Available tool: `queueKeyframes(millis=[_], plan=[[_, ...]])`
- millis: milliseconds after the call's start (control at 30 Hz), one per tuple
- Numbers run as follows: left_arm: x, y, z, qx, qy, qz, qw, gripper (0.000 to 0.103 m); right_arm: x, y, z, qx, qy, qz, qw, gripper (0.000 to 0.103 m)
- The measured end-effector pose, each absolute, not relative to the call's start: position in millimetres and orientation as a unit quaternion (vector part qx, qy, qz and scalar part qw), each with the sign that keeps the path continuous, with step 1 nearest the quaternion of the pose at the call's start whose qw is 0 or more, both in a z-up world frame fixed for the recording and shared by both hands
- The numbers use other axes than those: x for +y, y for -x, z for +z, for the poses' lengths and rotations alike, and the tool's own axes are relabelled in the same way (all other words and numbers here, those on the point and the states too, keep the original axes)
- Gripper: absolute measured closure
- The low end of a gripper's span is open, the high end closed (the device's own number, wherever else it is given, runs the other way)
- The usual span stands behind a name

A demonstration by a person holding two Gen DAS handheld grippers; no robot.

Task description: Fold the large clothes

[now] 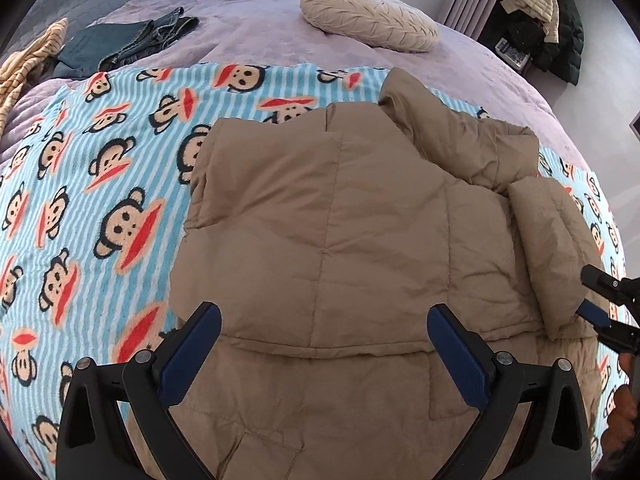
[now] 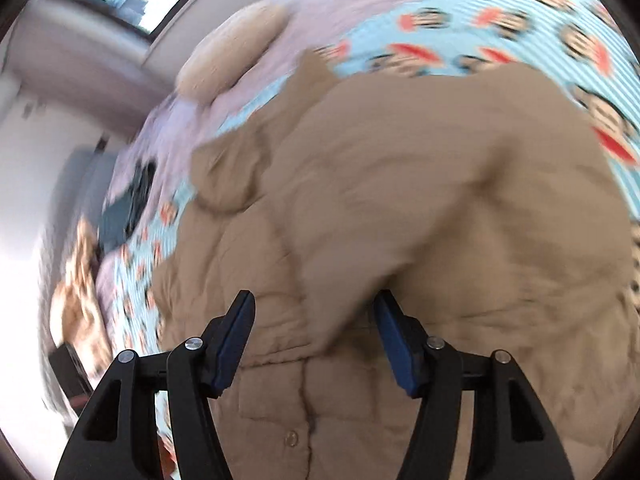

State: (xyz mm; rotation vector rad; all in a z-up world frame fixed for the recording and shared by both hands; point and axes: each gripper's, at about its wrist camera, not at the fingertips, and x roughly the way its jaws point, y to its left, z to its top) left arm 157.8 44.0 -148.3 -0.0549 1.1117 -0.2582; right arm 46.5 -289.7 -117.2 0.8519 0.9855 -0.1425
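Note:
A tan puffer jacket (image 1: 360, 220) lies spread on a monkey-print blanket (image 1: 100, 200) on the bed. One sleeve (image 1: 556, 248) is folded in over its right side. My left gripper (image 1: 325, 314) hovers open over the jacket's lower half, with nothing between its fingers. My right gripper (image 1: 590, 294) shows at the right edge, at the sleeve's end. The right wrist view is blurred. There, my right gripper (image 2: 315, 299) stands open low over the jacket (image 2: 440, 200). The sleeve end (image 2: 340, 280) lies loose between its pads, close to the right one.
A cream round pillow (image 1: 368, 16) sits at the far side of the lilac bedspread. Folded jeans (image 1: 132, 40) and a striped garment (image 1: 24, 68) lie far left. Dark coats (image 1: 552, 20) hang beyond the bed at right. A hand (image 1: 624, 408) shows at the lower right edge.

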Motion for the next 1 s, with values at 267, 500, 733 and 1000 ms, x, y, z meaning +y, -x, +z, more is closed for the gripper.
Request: queueKeyframes(millis=[267, 500, 733, 1000], plan=[[60.8, -159.9, -138.3, 0.518, 0.054, -0.143, 0.842, 0.0, -290.7, -77.8, -91.7, 0.419, -0.379, -0.049, 0.824, 0.092], [88.6, -168.1, -122.5, 0.503, 0.12, -0.163, 0.84, 0.0, -169.4, -102.2, -77.8, 0.48, -0.189, 0.068, 0.854, 0.089], [88.4, -170.8, -125.2, 0.509, 0.171, -0.185, 0.823, 0.0, -140.6, -79.2, -120.5, 0.562, -0.161, 0.094, 0.806, 0.054], [30.9, -184.8, -148.6, 0.537, 0.17, -0.243, 0.79, 0.002, -277.2, -10.4, -122.3, 0.536, -0.324, 0.001, 0.779, 0.054]])
